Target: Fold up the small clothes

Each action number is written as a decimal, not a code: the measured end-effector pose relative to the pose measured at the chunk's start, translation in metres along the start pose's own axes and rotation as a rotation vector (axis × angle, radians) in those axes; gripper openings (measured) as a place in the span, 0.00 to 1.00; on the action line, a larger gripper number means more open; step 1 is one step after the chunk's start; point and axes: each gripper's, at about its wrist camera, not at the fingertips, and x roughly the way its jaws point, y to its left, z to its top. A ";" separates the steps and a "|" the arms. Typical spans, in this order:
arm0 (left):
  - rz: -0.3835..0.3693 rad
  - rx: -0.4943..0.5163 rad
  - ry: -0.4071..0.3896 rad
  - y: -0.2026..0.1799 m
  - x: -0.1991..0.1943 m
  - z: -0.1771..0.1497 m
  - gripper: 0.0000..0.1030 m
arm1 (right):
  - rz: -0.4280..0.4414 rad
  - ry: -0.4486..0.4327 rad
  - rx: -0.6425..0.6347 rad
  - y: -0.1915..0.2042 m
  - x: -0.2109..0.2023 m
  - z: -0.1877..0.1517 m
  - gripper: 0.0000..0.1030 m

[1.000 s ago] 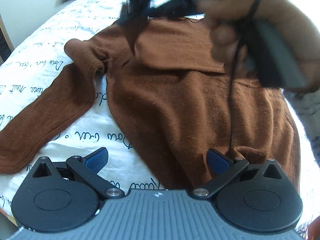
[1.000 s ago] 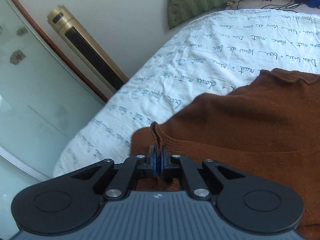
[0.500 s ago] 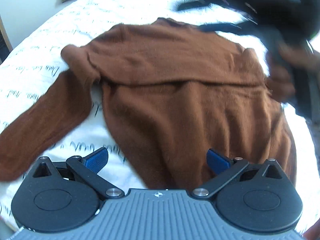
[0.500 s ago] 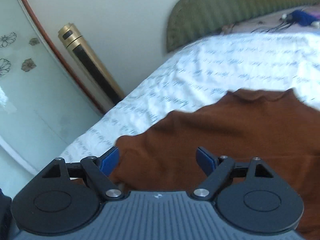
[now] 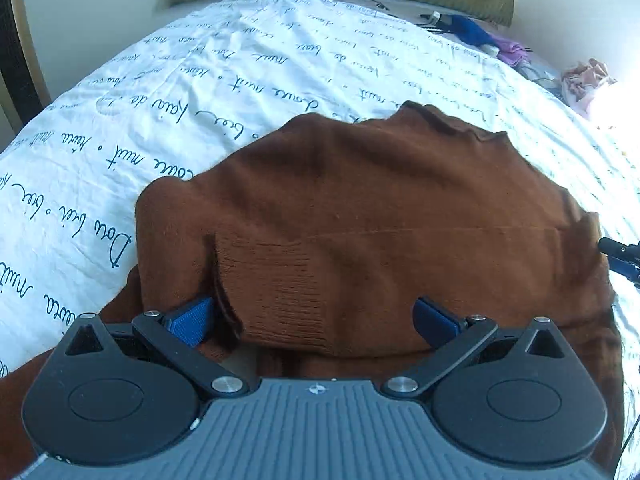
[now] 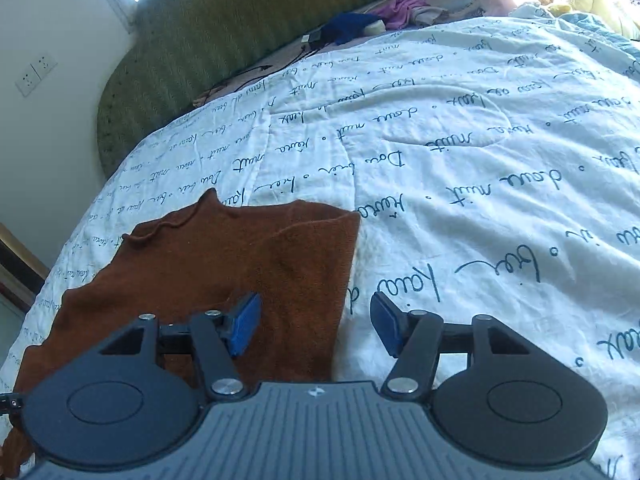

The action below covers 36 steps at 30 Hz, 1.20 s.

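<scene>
the brown sweater (image 5: 360,216) lay on the white quilt (image 5: 200,92) printed with dark script, its body folded over on itself. the left gripper (image 5: 316,316) hung low over the sweater's near part with its jaws spread wide; a ribbed cuff lay in the gap between the blue pads (image 5: 190,320), close against the left pad, but nothing was pinched. the right gripper (image 6: 314,324) stood with its jaws apart, and they had just been closing in from a wider spread with nothing clamped; it straddled the sweater's right edge, the left pad above the knit and the right pad above bare quilt.

only the left wrist view showed the ribbed cuff and a long crease line running across the sweater's folded body, plus a dark tip of the other gripper at its right border. only the right wrist view showed the sweater's straight folded side edge, its rolled neckline towards the far side, and a wall socket (image 6: 36,74).

the knit looked soft and fuzzy, finely ribbed at the cuff. the quilt was stitched and wrinkled. a green quilted headboard (image 6: 240,32) stood at the bed's far edge, with small clothes (image 6: 400,12) and cables heaped near it.
</scene>
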 end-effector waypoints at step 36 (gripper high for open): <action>0.078 0.018 -0.059 0.001 0.016 -0.025 1.00 | -0.196 0.012 -0.536 0.078 0.002 -0.066 0.02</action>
